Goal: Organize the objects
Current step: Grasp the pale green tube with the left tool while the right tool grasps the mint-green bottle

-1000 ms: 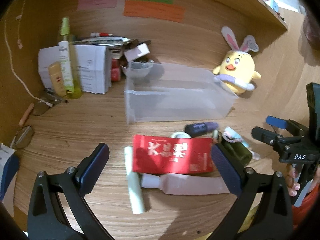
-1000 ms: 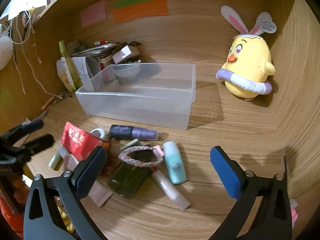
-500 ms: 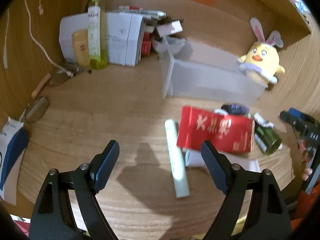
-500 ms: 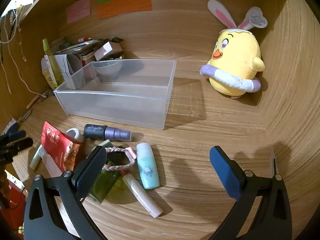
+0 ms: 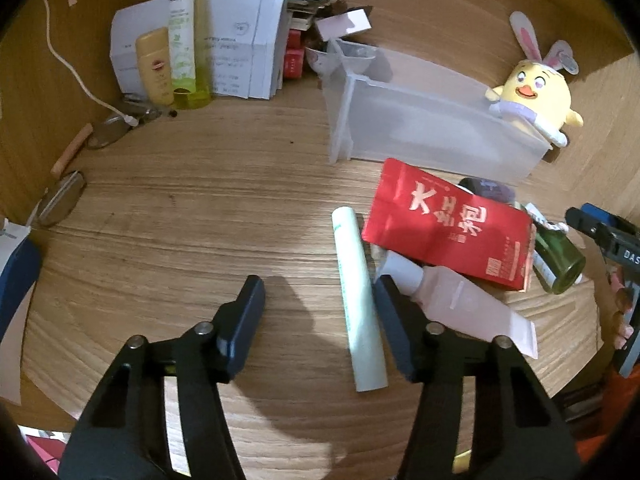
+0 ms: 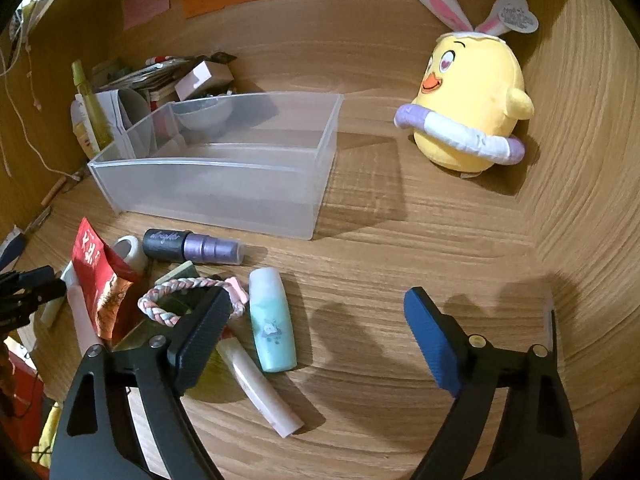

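Left gripper point(image 5: 318, 308) closing around pale tube point(image 5: 360, 300); right gripper point(image 6: 316, 322) wide, closing; teal bottle point(image 6: 272, 320) right-view only.

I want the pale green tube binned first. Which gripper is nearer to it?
Left. The left gripper straddles the pale green tube, jaws closing; the right gripper hovers across the pile.

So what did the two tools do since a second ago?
The left tool came down closer to the pale green tube, and its jaws are closing around it without pressing it yet. The right tool edged toward the teal bottle; its jaws are closing too, with nothing gripped. The clear bin, red packet and chick plush stayed put.
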A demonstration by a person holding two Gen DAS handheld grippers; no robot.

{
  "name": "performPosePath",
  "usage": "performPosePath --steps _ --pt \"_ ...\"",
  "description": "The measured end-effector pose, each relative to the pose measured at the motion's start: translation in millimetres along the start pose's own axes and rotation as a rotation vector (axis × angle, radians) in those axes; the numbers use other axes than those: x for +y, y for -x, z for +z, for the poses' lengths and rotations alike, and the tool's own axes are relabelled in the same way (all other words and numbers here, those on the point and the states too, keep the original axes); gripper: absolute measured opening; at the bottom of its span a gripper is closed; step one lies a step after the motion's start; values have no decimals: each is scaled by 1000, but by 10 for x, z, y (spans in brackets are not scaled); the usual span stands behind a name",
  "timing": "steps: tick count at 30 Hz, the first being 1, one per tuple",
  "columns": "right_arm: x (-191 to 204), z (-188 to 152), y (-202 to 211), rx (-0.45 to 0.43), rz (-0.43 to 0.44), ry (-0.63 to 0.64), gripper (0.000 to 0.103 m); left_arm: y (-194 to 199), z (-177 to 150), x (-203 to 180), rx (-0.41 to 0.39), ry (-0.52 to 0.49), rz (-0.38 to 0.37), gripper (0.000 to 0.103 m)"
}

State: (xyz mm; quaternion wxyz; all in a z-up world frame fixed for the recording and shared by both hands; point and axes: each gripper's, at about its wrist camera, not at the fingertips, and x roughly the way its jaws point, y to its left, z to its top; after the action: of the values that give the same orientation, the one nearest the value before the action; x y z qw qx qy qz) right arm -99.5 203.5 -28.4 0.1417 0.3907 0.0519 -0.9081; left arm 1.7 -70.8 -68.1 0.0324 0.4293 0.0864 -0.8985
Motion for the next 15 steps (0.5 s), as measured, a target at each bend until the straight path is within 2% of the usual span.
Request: performPosePath --steps 3,7,9,15 --pt "7 -29 22 3 7 15 87 6 -12 8 -4 -11 21 46" --pt "55 -58 -15 17 9 49 87 -20 10 9 -13 -23 54 43" --pt "74 -54 -73 28 7 58 87 -49 37 8 -19 -27 64 38" --pt "87 -22 -298 76 5 65 63 -114 94 21 -41 -46 104 15"
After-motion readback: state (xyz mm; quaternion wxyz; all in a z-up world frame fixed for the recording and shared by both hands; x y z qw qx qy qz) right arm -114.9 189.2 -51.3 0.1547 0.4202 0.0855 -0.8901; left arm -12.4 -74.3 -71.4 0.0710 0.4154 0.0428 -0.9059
